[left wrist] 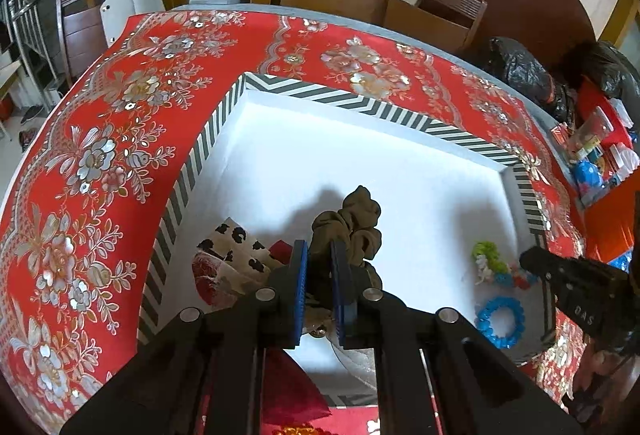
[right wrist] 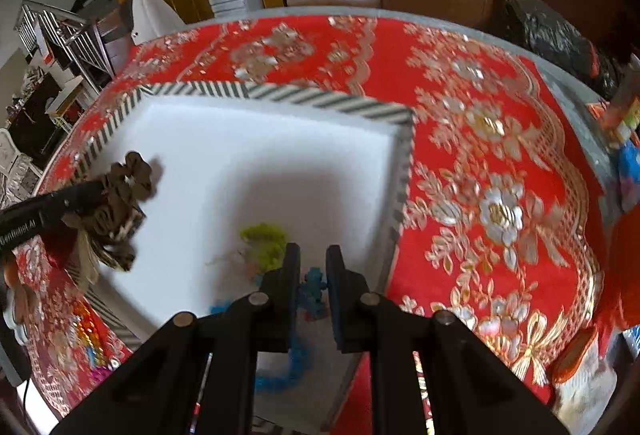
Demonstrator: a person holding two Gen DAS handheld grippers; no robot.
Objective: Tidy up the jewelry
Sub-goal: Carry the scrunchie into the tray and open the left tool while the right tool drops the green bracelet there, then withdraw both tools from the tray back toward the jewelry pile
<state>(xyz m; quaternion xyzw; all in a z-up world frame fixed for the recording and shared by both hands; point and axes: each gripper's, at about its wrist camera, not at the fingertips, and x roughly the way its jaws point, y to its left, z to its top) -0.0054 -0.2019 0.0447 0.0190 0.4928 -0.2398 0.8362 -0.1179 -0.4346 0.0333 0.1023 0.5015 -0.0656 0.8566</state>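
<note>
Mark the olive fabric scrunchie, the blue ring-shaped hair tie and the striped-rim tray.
olive fabric scrunchie (left wrist: 360, 219): left wrist view, upper folds.
blue ring-shaped hair tie (left wrist: 516, 319): left wrist view, right side of ring.
striped-rim tray (left wrist: 360, 101): left wrist view, far rim.

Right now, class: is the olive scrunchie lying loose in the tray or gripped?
Gripped: the left gripper pinches the olive scrunchie between its blue pads.

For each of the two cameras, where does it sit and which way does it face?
Left wrist: on the left claw, facing forward and down into the striped tray; its own fingers grip an olive scrunchie; the right claw shows at right.
Right wrist: on the right claw, facing the tray's right side; its fingers are above a blue ring.
Shared: tray, scrunchie, ring, red tablecloth.
</note>
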